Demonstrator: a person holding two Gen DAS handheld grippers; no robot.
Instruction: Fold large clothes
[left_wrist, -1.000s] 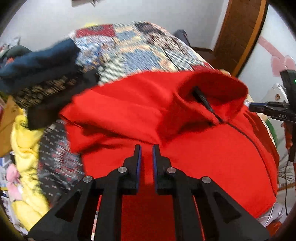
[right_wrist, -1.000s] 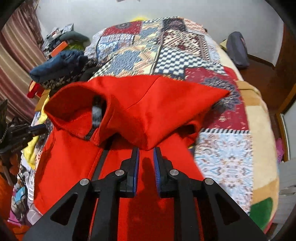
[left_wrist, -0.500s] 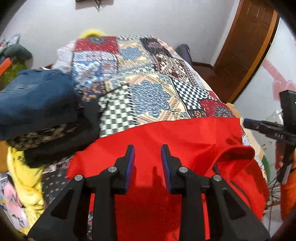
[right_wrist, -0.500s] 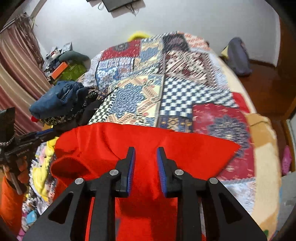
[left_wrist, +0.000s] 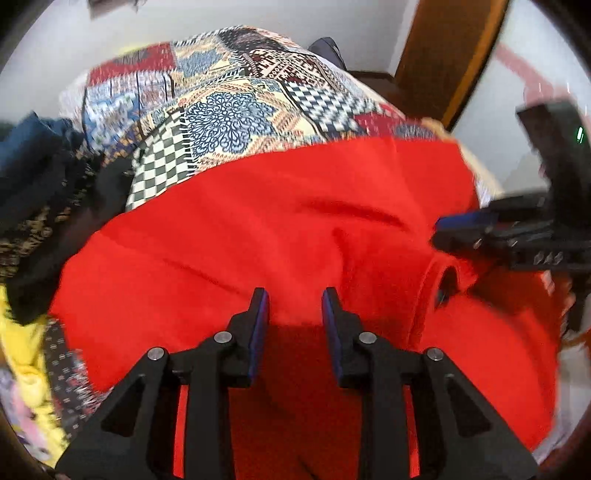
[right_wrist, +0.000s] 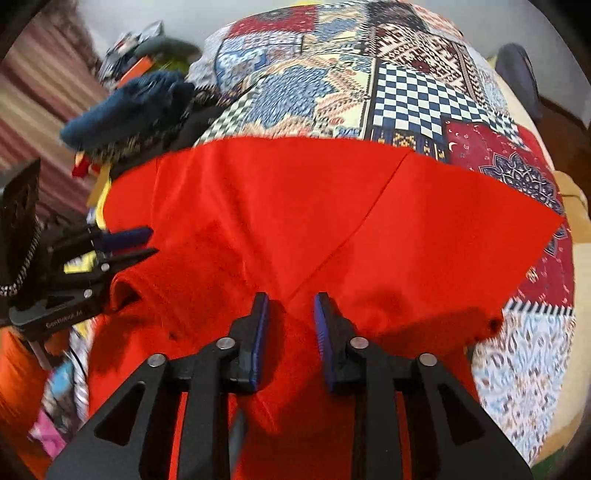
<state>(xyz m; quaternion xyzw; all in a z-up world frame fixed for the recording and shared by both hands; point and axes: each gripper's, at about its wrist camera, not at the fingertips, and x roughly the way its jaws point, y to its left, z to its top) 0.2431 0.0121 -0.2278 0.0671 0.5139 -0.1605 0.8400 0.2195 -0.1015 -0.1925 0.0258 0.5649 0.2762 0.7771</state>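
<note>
A large red garment (left_wrist: 258, 229) lies spread on the patchwork bedspread (left_wrist: 229, 107), its far part folded over with a straight edge. My left gripper (left_wrist: 294, 306) hovers over the garment's near part, jaws open, nothing between them. My right gripper (right_wrist: 290, 310) is also open and empty over the red garment (right_wrist: 295, 206). The right gripper shows at the right of the left wrist view (left_wrist: 461, 232); the left gripper shows at the left of the right wrist view (right_wrist: 129, 243). A rolled collar or cuff opening (left_wrist: 447, 280) sits between them.
A pile of dark blue and black clothes (right_wrist: 129, 107) lies at the bed's left side. Yellow fabric (left_wrist: 22, 350) hangs below it. A wooden door (left_wrist: 450, 55) stands at the back right. The patchwork bedspread (right_wrist: 406, 92) stretches beyond the garment.
Both grippers, shut on the red cloth a second ago, opened and let it go. The folded part now lies flat. The two grippers have come closer together.
</note>
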